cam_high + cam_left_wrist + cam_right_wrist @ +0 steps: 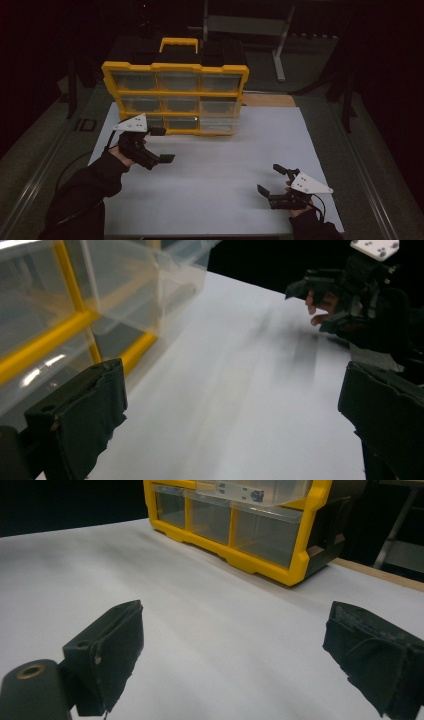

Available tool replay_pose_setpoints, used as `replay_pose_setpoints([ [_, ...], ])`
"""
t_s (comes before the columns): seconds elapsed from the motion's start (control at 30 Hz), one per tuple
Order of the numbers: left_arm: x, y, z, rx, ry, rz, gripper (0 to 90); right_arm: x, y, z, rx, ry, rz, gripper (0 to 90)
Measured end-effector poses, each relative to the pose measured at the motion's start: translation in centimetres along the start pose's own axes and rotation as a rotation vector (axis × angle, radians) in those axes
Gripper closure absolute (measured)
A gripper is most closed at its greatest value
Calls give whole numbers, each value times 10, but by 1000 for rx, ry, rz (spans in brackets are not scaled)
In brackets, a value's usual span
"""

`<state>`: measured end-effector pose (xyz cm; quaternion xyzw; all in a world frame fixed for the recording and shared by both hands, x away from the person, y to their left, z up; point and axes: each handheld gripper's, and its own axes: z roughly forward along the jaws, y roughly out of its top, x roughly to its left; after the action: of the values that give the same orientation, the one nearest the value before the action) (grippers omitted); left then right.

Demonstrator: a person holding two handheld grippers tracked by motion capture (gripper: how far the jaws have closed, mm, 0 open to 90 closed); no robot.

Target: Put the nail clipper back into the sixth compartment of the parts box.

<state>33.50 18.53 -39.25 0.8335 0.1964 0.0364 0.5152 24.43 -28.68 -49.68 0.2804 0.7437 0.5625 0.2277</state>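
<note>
A yellow organiser cabinet (pixel 176 92) with clear drawers stands upright at the back of the white table top (pixel 225 165). One clear drawer (pixel 220 106) in its middle row, at the right, sticks out a little; it is also visible as the drawer (pixel 255 491) and the drawer (pixel 150 285). My left gripper (pixel 162 145) hovers open just in front of the cabinet's lower left corner, nothing between its jaws (pixel 230 425). My right gripper (pixel 270 179) is open and empty near the front right of the table, pointing toward the cabinet (pixel 235 535).
The white sheet covers most of the table; a strip of bare wood (pixel 270 100) shows behind its right rear edge. A grey metal stand (pixel 280 35) is in the dark beyond the cabinet. The other hand and its gripper (pixel 345 285) appear in the left gripper view.
</note>
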Motion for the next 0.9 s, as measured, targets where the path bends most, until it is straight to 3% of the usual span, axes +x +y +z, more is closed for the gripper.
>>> replay_pose_setpoints([
  [0.9,-25,-77,-10,-65,45,-45,4,1,0,1,8,3,-2,93],
])
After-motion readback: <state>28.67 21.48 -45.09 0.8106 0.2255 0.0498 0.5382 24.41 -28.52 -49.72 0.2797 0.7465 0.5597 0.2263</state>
